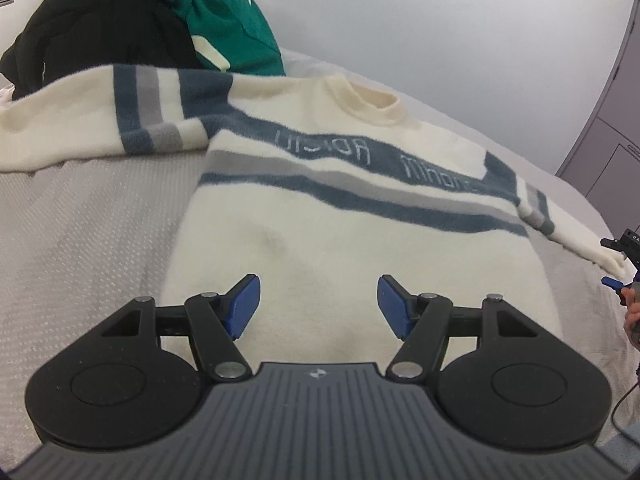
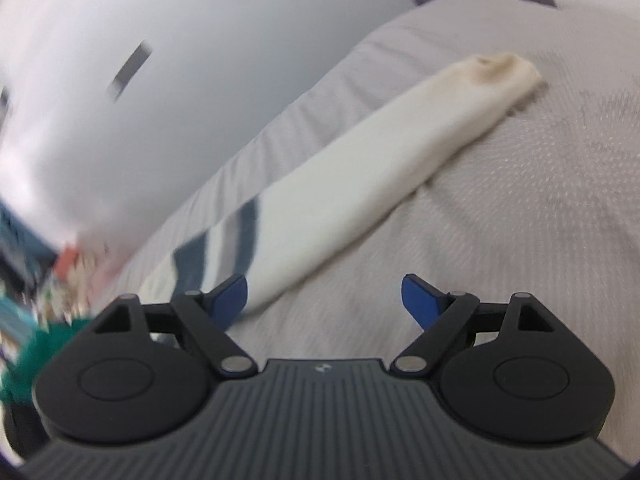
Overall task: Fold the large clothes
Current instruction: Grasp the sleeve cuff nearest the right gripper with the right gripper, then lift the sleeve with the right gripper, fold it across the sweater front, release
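Two claws, both released, nothing held: left claw (image 1: 319, 306) over sweater (image 1: 320, 232) hem, right claw (image 2: 325, 302) beside sleeve (image 2: 360, 168) on bed (image 2: 520, 220). Step: sleeve fold-in; next, right pinches cuff (image 2: 496, 70).

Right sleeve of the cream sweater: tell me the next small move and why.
Probably ease the right gripper forward and close on the sleeve. The sweater lies flat on the bed with that sleeve stretched outward, both grippers are open and empty, and folding likely starts by bringing it across the body.

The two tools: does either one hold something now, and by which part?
Nothing is held. The left tool is open above the sweater; the right tool is open beside its sleeve.
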Demonstrator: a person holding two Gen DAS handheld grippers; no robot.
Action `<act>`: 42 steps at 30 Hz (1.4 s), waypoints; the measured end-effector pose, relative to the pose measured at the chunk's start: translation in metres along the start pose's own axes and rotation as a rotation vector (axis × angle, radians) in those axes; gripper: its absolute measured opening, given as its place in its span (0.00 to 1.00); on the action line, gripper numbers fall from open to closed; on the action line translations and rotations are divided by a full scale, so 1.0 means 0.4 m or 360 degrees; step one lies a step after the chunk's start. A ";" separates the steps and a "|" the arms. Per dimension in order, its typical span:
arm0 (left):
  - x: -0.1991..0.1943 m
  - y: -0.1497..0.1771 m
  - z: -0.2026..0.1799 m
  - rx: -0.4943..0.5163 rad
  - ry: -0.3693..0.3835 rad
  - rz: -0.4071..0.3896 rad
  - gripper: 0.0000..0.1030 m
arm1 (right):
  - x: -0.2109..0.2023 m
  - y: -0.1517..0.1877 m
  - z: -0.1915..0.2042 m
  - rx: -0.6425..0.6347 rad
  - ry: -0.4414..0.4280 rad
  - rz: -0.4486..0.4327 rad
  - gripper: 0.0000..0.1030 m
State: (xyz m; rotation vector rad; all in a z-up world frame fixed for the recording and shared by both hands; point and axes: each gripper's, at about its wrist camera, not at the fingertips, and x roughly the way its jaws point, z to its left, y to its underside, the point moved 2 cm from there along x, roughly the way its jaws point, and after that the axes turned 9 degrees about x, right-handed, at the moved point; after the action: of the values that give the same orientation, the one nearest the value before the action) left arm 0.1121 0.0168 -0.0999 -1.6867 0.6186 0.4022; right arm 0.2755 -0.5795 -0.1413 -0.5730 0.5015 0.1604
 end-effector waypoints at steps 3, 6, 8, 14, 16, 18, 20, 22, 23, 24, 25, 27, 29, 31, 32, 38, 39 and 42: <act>0.023 0.002 0.004 -0.0012 -0.0022 0.0022 0.68 | 0.064 -0.049 -0.058 0.0126 -0.0010 -0.0090 0.83; 0.042 0.000 0.008 -0.0026 -0.0057 0.0032 0.68 | 0.115 -0.094 -0.102 0.0225 -0.0081 -0.0200 0.83; 0.055 -0.004 0.010 -0.0039 -0.0082 0.0035 0.68 | 0.146 -0.121 -0.110 0.0204 -0.0087 -0.0281 0.82; 0.099 -0.019 0.000 -0.0029 -0.0181 0.0038 0.68 | 0.216 -0.222 -0.147 0.0162 0.0027 -0.0491 0.57; 0.109 -0.025 -0.004 -0.0027 -0.0199 0.0037 0.68 | 0.221 -0.248 -0.158 0.0205 0.0072 -0.0528 0.35; 0.117 -0.029 -0.009 -0.0020 -0.0213 0.0032 0.68 | 0.221 -0.285 -0.178 0.0233 0.0140 -0.0543 0.17; 0.125 -0.032 -0.013 -0.0013 -0.0226 0.0037 0.68 | 0.212 -0.317 -0.179 0.0194 0.0162 -0.0569 0.11; 0.129 -0.033 -0.016 -0.0004 -0.0230 0.0037 0.68 | 0.202 -0.349 -0.177 0.0132 0.0207 -0.0611 0.09; 0.131 -0.034 -0.018 0.0003 -0.0234 0.0037 0.68 | 0.196 -0.365 -0.178 0.0113 0.0248 -0.0628 0.09; 0.131 -0.032 -0.019 0.0007 -0.0237 0.0037 0.68 | 0.190 -0.378 -0.179 0.0099 0.0288 -0.0644 0.08; 0.132 -0.031 -0.020 0.0013 -0.0241 0.0040 0.68 | 0.185 -0.391 -0.179 0.0073 0.0307 -0.0652 0.08; 0.133 -0.031 -0.021 0.0014 -0.0246 0.0042 0.68 | 0.174 -0.418 -0.188 0.0016 0.0327 -0.0672 0.08; 0.130 -0.034 -0.022 0.0007 -0.0234 0.0036 0.68 | 0.169 -0.426 -0.169 -0.0037 0.0319 -0.0671 0.08; 0.126 -0.038 -0.024 0.0001 -0.0222 0.0027 0.68 | 0.161 -0.430 -0.145 -0.0090 0.0311 -0.0671 0.08; 0.123 -0.041 -0.024 0.0000 -0.0217 0.0022 0.68 | 0.161 -0.425 -0.127 -0.0108 0.0305 -0.0671 0.08; 0.082 -0.067 -0.032 0.0043 -0.0172 -0.0049 0.68 | 0.093 -0.394 0.030 -0.0294 0.0196 -0.0683 0.08; 0.075 -0.070 -0.032 0.0047 -0.0172 -0.0059 0.68 | 0.079 -0.385 0.068 -0.0330 0.0162 -0.0681 0.08; 0.051 -0.077 -0.021 0.0050 -0.0142 -0.0090 0.68 | 0.067 -0.357 0.200 -0.0442 0.0057 -0.0653 0.08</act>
State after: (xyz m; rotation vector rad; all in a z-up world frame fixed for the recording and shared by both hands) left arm 0.1462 0.0088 -0.0855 -1.6433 0.5086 0.4226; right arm 0.3716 -0.6537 -0.0284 -0.9388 0.3889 -0.1747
